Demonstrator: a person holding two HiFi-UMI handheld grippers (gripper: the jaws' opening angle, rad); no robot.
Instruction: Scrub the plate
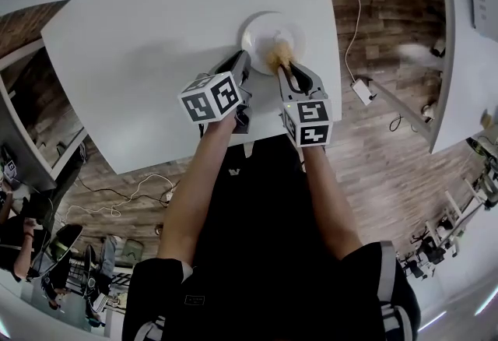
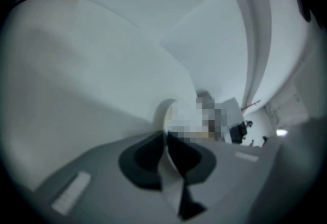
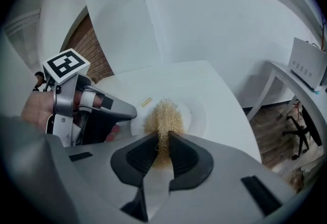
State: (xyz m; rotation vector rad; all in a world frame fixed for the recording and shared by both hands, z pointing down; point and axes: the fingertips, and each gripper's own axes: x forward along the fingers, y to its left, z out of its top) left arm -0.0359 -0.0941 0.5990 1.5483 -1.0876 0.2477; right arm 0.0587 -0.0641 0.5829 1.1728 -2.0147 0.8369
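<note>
A white plate sits near the table's near edge. My right gripper is shut on a tan fibrous scrubber, whose tuft rests on the plate in the right gripper view. My left gripper holds the plate's near-left rim; in the left gripper view its jaws are closed on the thin white plate edge. From the right gripper view, the left gripper shows beside the plate's left side.
The white table stretches to the far left. Wooden floor with cables and a white adapter lies to the right. Another white desk stands at far right, a chair beyond it.
</note>
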